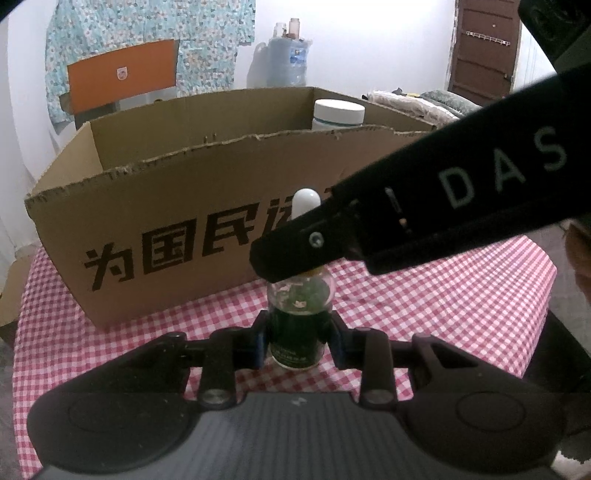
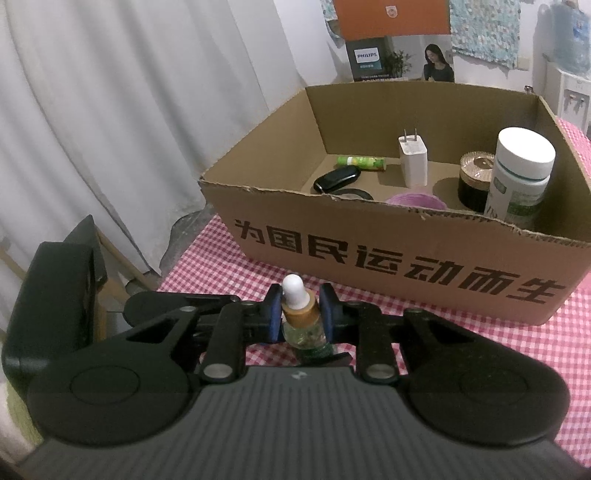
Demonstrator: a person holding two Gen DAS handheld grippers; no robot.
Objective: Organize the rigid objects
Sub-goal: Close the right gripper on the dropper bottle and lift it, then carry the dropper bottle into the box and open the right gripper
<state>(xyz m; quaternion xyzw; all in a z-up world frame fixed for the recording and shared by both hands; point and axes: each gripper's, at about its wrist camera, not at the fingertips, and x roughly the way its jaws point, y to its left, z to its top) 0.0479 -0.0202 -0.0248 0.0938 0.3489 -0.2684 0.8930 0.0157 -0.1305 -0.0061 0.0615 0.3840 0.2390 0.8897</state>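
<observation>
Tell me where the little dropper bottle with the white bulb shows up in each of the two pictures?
Left wrist view: the dropper bottle stands low in the centre, its body between the left tool fingers, its neck crossed by the right tool's arm.
Right wrist view: it sits low centre, its collar between the right tool fingers.
Shared landmark: the cardboard box with black characters, just behind it.

This is a lived-in room of a home. The table (image 1: 461,295) wears a pink-and-white checked cloth, and a floral garment (image 1: 147,22) hangs on the white wall behind it. A large water-dispenser bottle (image 1: 288,61) stands by the wall near a brown wooden door (image 1: 484,48). White curtains (image 2: 110,110) fall along one side, and a Philips product box (image 2: 399,40) sits behind the open cardboard box (image 2: 406,251) of household odds and ends.
</observation>
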